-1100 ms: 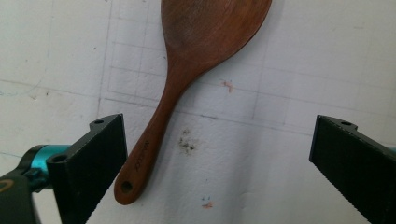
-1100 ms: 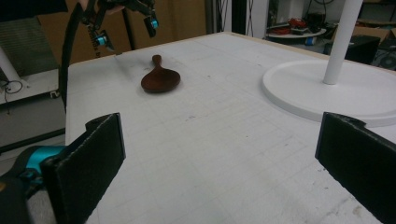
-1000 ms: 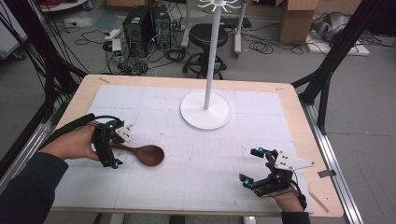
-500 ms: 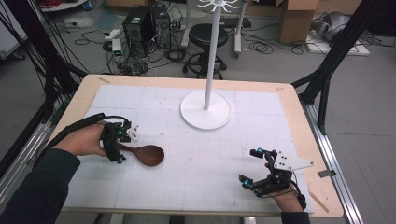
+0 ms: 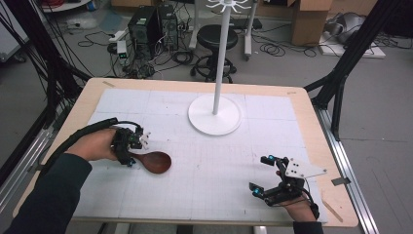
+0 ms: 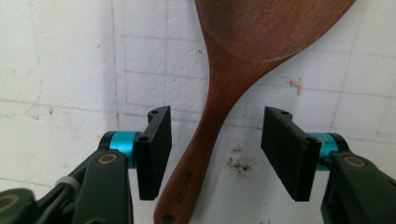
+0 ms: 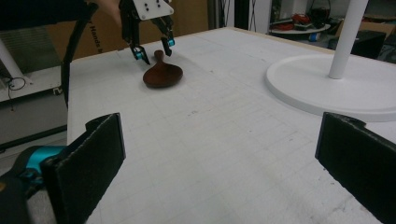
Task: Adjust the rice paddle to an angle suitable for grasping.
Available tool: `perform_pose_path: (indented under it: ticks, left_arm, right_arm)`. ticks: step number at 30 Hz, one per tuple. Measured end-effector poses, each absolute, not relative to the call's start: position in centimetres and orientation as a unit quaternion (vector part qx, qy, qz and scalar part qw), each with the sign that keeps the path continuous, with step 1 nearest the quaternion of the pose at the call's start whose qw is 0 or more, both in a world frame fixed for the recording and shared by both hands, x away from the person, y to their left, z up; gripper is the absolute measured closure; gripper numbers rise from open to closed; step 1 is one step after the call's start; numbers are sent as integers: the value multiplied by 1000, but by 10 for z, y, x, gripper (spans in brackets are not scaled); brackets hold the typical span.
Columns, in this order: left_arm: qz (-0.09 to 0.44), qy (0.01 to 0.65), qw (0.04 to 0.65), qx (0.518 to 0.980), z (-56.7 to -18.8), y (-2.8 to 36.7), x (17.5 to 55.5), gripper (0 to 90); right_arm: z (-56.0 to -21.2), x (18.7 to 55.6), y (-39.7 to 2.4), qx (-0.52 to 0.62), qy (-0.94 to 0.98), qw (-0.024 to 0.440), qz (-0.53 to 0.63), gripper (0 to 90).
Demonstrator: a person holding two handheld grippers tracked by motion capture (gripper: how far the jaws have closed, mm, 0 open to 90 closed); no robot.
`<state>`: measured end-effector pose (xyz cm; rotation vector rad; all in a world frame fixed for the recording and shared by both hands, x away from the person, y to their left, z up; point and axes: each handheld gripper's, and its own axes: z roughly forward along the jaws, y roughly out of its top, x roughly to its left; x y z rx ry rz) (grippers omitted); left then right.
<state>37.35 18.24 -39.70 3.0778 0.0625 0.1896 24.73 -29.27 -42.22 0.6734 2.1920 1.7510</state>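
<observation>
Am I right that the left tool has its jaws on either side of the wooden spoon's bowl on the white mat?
Not quite. The left tool straddles the wooden spoon at its handle, not its bowl, with the pads still clear of the wood. The left gripper view shows it; the spoon does lie on the white mat.

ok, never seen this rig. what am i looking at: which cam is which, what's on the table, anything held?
No robot arm here: a person holds a two-jaw hand gripper in each hand. The high view looks down on the table. The other two cameras ride on the grippers and look along their black jaws. On the table lie a wooden spoon and a white stand. The left gripper straddles the spoon's handle; its jaws have just been closing, but gaps remain on both sides, so nothing is gripped. The right gripper rests open on the table near the person.
</observation>
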Motion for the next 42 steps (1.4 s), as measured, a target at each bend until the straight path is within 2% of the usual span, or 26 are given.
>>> perform_pose_path:
  ticks: [2, 10, 19, 32, 42]
  left_arm:
    - [60, 15, 26, 998, -398, 181, 374, 506]
    - [53, 16, 18, 998, -403, 179, 375, 560]
    - [55, 6, 18, 998, -405, 177, 375, 687]
    - [48, -4, 16, 999, -405, 176, 372, 768]
    - [50, -8, 17, 999, -405, 175, 371, 775]
  right_arm:
    - [-422, 247, -293, 231, 754, 127, 601, 5]
    - [-423, 247, -295, 234, 754, 127, 600, 5]
    - [-424, 247, -295, 233, 756, 127, 599, 5]
    - [-424, 246, -293, 232, 757, 126, 597, 5]
    - [-424, 246, -294, 235, 756, 126, 598, 5]
